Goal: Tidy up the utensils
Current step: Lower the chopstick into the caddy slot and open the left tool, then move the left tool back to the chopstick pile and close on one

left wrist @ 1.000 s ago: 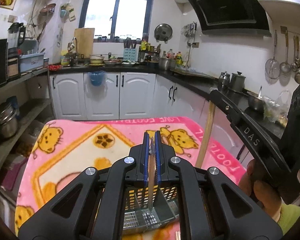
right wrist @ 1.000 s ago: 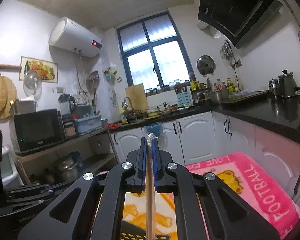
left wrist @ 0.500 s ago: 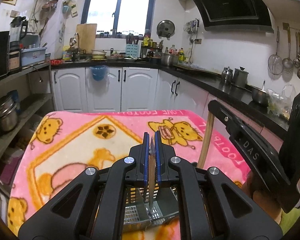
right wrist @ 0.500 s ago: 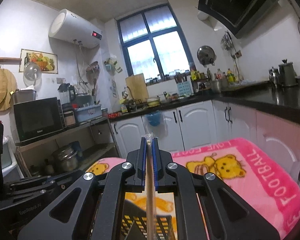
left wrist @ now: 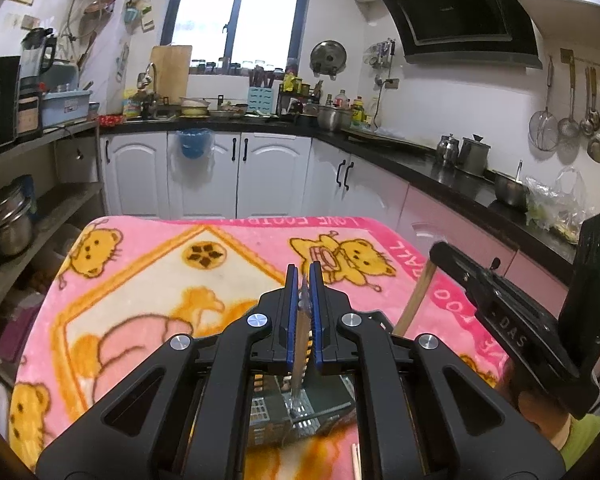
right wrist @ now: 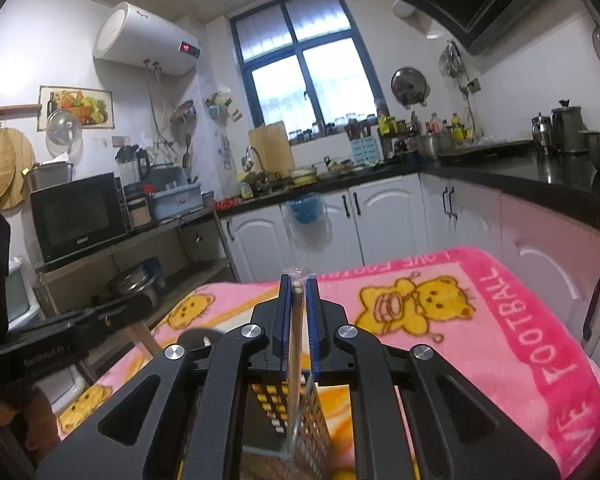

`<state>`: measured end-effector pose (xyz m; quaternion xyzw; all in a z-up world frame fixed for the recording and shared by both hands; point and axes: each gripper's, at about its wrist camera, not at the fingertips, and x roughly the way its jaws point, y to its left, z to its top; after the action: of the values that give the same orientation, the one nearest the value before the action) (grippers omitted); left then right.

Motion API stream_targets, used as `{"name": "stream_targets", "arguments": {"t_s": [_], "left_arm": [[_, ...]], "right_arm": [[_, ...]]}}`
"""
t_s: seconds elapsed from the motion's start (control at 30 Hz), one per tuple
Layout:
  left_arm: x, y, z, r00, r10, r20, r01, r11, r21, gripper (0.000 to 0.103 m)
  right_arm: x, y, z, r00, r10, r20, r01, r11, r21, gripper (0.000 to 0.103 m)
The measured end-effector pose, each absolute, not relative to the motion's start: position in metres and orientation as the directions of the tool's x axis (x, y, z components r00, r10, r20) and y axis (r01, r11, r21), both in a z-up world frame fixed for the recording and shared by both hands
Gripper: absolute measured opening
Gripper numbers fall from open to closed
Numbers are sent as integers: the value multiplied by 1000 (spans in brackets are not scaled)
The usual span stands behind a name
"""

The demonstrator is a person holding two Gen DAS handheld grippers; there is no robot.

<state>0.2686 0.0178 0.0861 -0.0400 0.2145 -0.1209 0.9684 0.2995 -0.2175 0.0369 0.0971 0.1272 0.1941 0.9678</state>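
Meanwhile, two hand-held grippers hung over a black mesh caddy point(left wrist: 300, 408) on a pink bear blanket point(left wrist: 148, 280) in a home kitchen, each carrying a plastic-wrapped wooden utensil, probably chopsticks. The left gripper point(left wrist: 304, 280) was pinched tight on its stick point(left wrist: 300, 344), whose lower end reached down into the caddy. The right gripper point(right wrist: 296, 292) was easing its jaws apart, its stick point(right wrist: 296, 352) between the pads with a sliver of space showing beside it, its lower part running down towards the caddy's perforated wall point(right wrist: 272, 396).

Such sticks looked light, thin and stiff, and the clear wrapper was likely slick, so a firm pinch near the upper end seemed the sound hold, leaving the long lower part free to drop into a compartment. Released upright, a stick could slide fast or lean on the mesh.

Both tools crowded one small opening; the right gripper's body appeared in the left view, just beside the caddy, so a knock between them looked possible. A loose stick point(left wrist: 356, 460) lay on the blanket by the caddy. Cabinets point(left wrist: 204, 176) and a counter point(left wrist: 440, 168) stood well apart, behind.
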Motion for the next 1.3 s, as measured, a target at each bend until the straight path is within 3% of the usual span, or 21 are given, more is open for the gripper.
{"name": "stream_targets", "arguments": {"t_s": [0.4,0.53,1.07,1.13,1.3], "left_arm": [[255,25,77,862,-255,-438,205,966,-158,6],[251,28,74,859,-252,-446,196,966,-168,23],[220,35,69,862,-246,-443,188,967,-172,56],[213,34,69,865,-243,-439,187,968,-167,56],[195,35,68,867,-254,-428,198,965,-171,75]], "right_arm": [[282,-219,28,851,414,-322,-364,908,207,20],[278,-220,26,837,415,-357,-366,909,199,28],[252,-225,16,807,420,-415,-371,907,198,42],[246,-227,16,807,421,-415,-372,907,196,45],[233,-232,16,808,417,-415,-365,909,203,51]]}}
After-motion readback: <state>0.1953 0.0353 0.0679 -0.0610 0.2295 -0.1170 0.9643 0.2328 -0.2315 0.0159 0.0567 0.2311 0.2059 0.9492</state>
